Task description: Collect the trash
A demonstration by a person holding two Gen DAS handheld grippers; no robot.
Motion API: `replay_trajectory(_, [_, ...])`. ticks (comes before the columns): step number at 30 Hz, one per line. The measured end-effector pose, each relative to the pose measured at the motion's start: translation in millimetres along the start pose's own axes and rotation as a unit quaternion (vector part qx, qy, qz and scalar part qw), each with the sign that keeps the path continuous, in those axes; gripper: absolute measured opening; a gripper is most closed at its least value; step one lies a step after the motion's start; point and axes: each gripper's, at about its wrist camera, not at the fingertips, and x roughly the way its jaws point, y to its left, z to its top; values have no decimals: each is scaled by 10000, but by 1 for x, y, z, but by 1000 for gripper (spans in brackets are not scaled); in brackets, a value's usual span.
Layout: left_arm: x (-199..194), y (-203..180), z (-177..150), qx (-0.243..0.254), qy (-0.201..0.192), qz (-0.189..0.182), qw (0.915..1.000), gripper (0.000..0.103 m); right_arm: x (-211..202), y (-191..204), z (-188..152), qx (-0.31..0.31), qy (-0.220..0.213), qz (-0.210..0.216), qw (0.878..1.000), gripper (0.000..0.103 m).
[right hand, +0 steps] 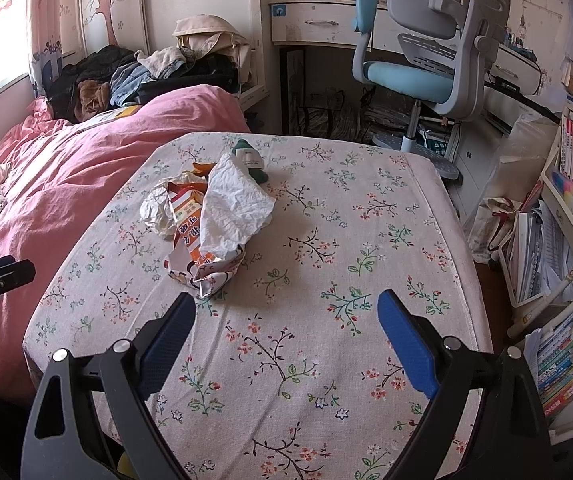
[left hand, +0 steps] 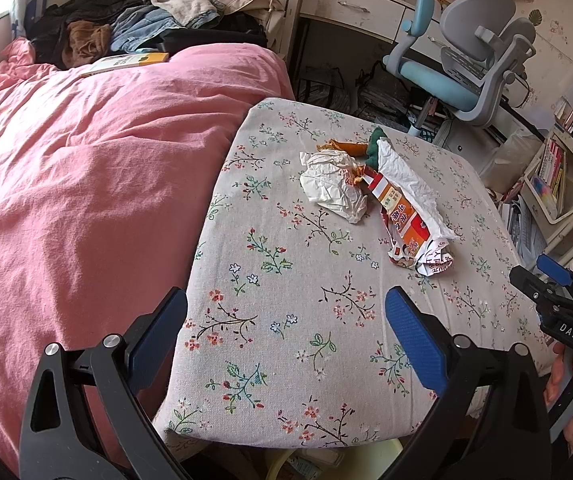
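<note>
A pile of trash lies on the floral tablecloth (left hand: 286, 280): a crumpled white paper ball (left hand: 330, 188), an orange and white snack wrapper (left hand: 406, 224), a white crumpled sheet (left hand: 410, 184), an orange scrap (left hand: 346, 147) and a dark green item (left hand: 374, 146). The same pile shows in the right wrist view: wrapper (right hand: 194, 248), white sheet (right hand: 234, 208), paper ball (right hand: 154, 212), green item (right hand: 252, 160). My left gripper (left hand: 286, 312) is open and empty over the table's near edge. My right gripper (right hand: 286, 312) is open and empty, just short of the wrapper.
A bed with a pink cover (left hand: 86, 180) lies left of the table, clothes (left hand: 126, 28) piled at its head. A blue and grey desk chair (left hand: 466, 68) and a desk stand behind. Shelves with books (right hand: 566, 220) line the right side.
</note>
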Motion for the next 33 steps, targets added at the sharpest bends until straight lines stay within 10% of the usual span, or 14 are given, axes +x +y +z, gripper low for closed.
replay_trajectory(33, [0,1,0,8,0,-5,10000,96,1,3,2,-63,12,-43,10000,88])
